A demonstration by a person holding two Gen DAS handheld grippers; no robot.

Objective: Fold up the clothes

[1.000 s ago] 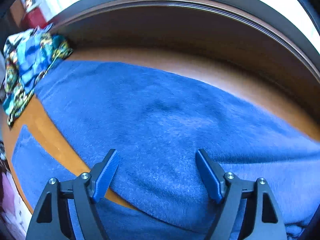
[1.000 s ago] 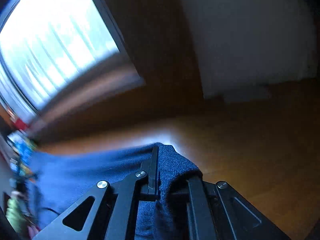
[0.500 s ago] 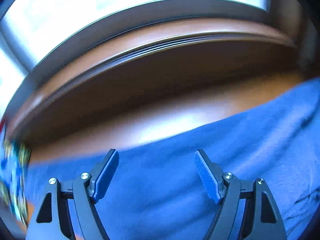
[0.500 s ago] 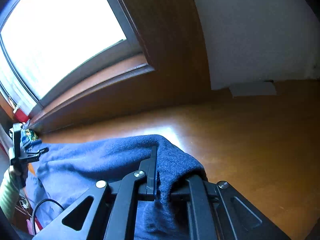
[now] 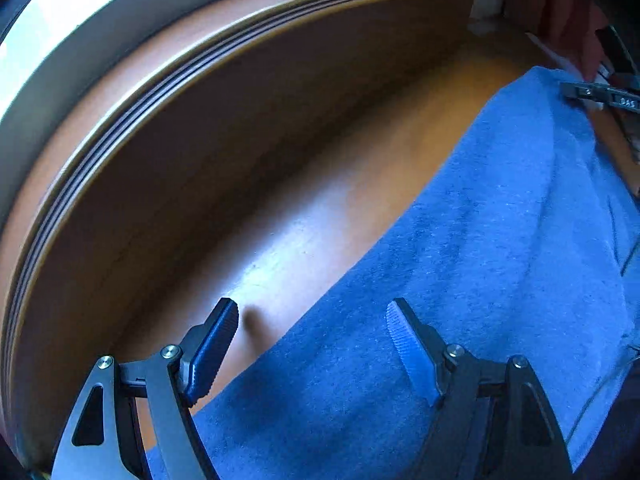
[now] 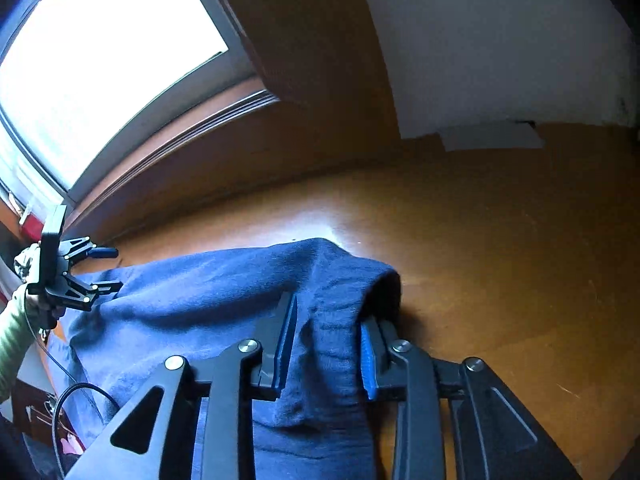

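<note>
A blue fleece garment lies spread on the brown wooden table. My left gripper is open low over the garment's far edge, with one finger over bare wood and the other over cloth, and nothing between them. In the right wrist view the left gripper shows at the garment's far left end. My right gripper is shut on a bunched fold of the garment and holds that corner a little above the table. The right gripper also appears at the top right of the left wrist view.
A bright window with a wooden sill runs along the table's far side. A white wall stands at the right. A green sleeve and a black cable are at the left. Bare wood lies right of the garment.
My left gripper has swung right, away from the patterned cloth, to the garment's far edge. The right gripper keeps the fold, with its jaws slightly wider apart.
</note>
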